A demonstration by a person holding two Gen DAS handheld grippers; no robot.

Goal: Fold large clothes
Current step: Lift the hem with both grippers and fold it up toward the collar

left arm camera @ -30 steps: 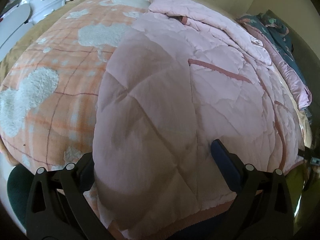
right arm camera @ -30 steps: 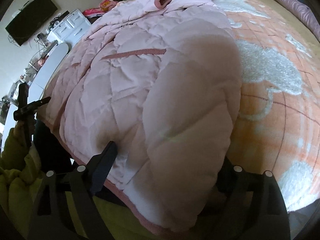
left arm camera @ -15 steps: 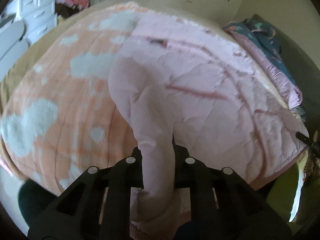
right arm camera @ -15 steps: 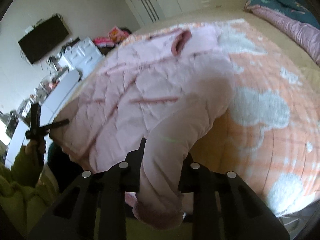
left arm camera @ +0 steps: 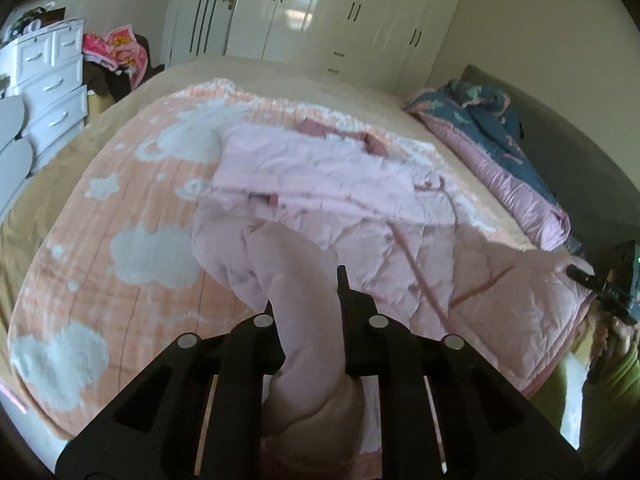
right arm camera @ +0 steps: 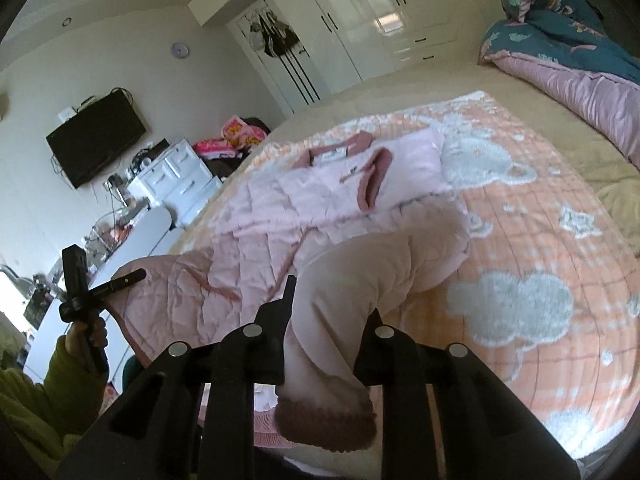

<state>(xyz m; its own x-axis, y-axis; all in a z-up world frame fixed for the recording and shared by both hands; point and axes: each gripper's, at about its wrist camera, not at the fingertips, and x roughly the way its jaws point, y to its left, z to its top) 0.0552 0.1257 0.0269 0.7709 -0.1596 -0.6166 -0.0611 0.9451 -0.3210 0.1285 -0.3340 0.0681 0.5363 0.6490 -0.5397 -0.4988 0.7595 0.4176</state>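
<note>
A pink quilted jacket (left arm camera: 360, 208) lies spread over the bed, collar at the far end. My left gripper (left arm camera: 306, 300) is shut on one sleeve (left arm camera: 296, 264) and holds it up off the bed, the cuff hanging below the fingers. In the right wrist view the same jacket (right arm camera: 280, 216) shows. My right gripper (right arm camera: 332, 308) pinches the other sleeve (right arm camera: 360, 264), its jaws still closing the last bit, and the dark pink cuff (right arm camera: 324, 420) droops in front. The jacket's near hem is raised between both grips.
A peach blanket with white clouds (left arm camera: 120, 208) covers the bed under the jacket. A rolled blue and pink quilt (left arm camera: 500, 148) lies along the right side. White drawers (left arm camera: 48, 80) stand left, wardrobes (left arm camera: 340, 20) behind. A hand in a yellow-green sleeve (right arm camera: 60, 392) holds the left gripper.
Both grippers went from open around the sleeves to shut on them. Both have then risen, lifting the sleeves and the near hem off the bed.
</note>
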